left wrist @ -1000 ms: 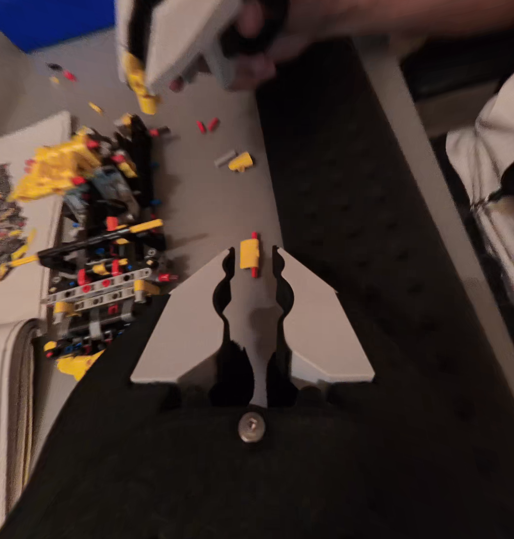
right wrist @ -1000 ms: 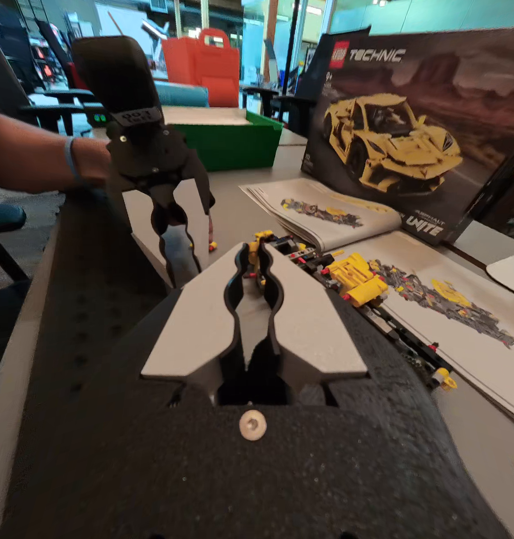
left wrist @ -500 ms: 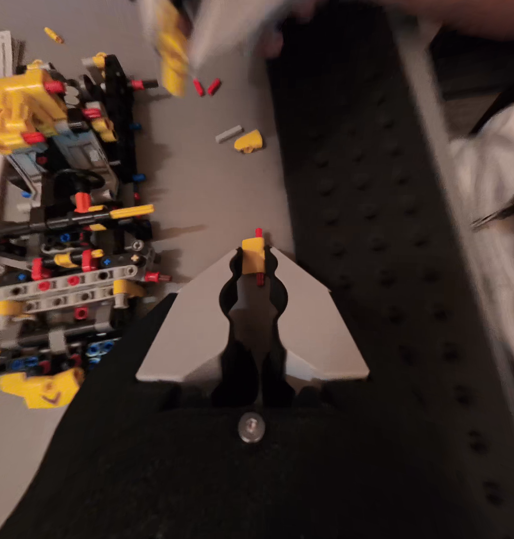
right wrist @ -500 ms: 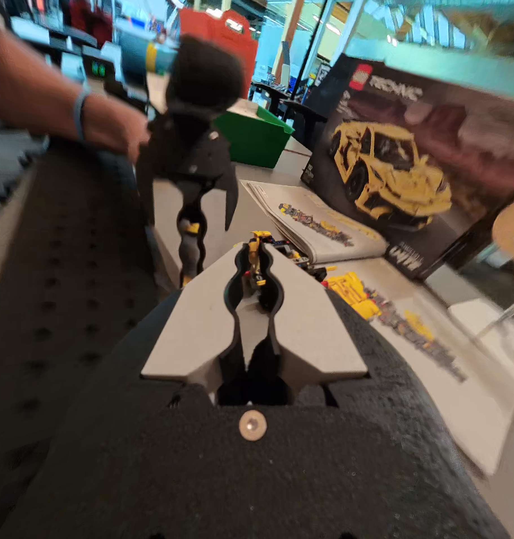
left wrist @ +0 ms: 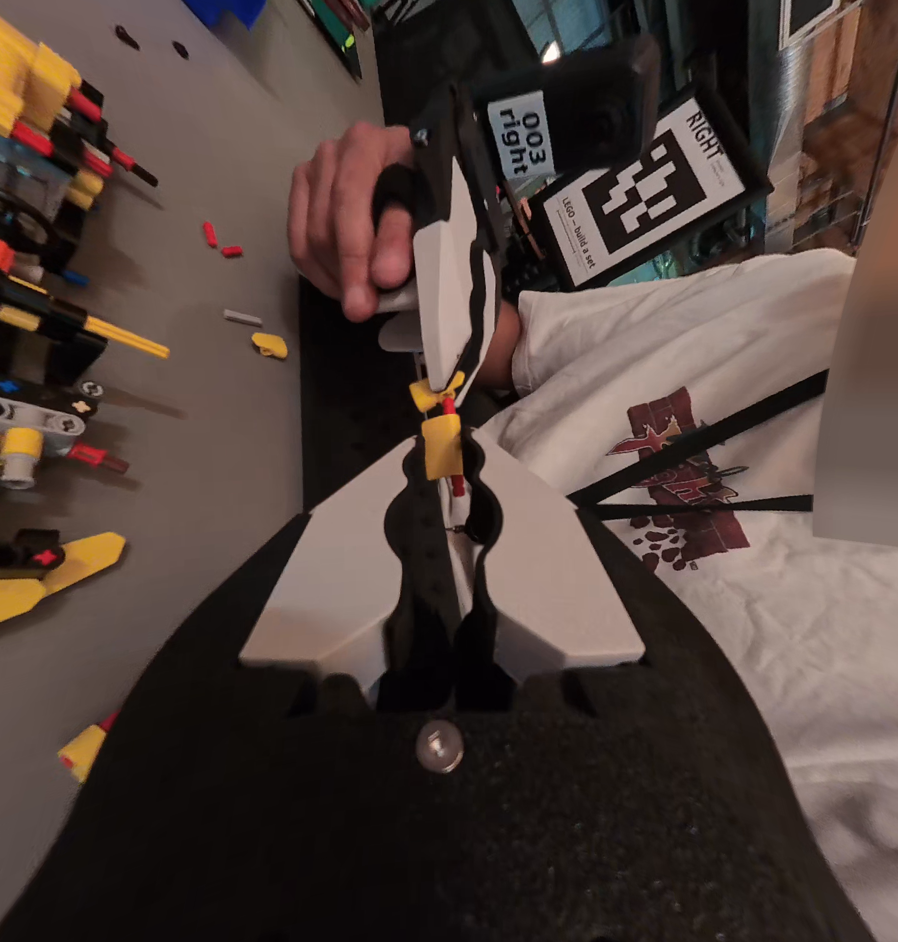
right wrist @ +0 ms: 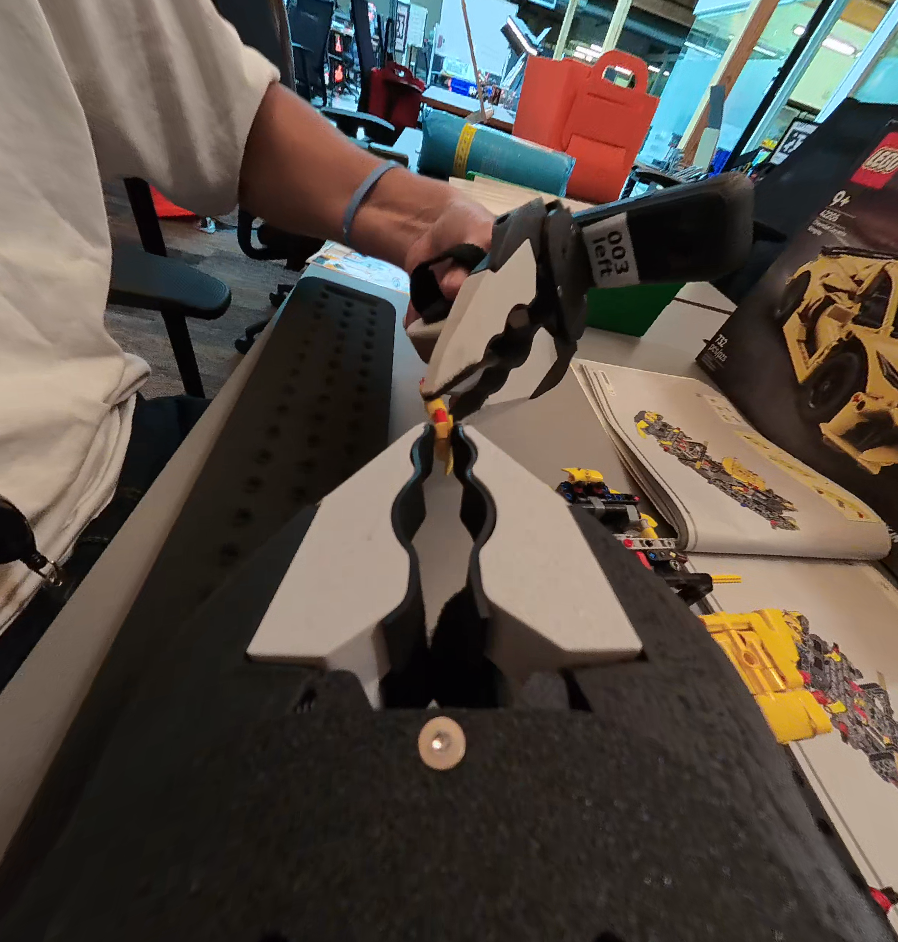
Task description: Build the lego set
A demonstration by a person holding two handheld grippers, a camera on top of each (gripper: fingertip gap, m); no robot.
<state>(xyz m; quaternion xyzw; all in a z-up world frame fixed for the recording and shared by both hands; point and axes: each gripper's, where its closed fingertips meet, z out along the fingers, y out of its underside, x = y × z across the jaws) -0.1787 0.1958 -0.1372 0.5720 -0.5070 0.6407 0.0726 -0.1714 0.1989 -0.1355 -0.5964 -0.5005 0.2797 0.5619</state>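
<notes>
1. Grey table [left wrist: 222, 153] lies below both tongs, the half-built model [left wrist: 24, 316] off to the left gripper's left.
2. Left gripper [left wrist: 442, 451] pinches a yellow connector [left wrist: 440, 448], red pin [left wrist: 449, 406] forward along its fingers.
3. Right gripper [right wrist: 440, 436] clamps a yellow piece [right wrist: 444, 443] just ahead; tips nearly meet.

Orange bag [right wrist: 584, 122] behind teal roll [right wrist: 492, 155]; office chair [right wrist: 169, 285] (black) nr table edge.

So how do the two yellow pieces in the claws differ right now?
The left claw holds a blocky yellow piece with a red pin through it; the right claw pinches a smaller, winged yellow piece. Both are shut, lifted off the table, tips nearly meeting.
</notes>
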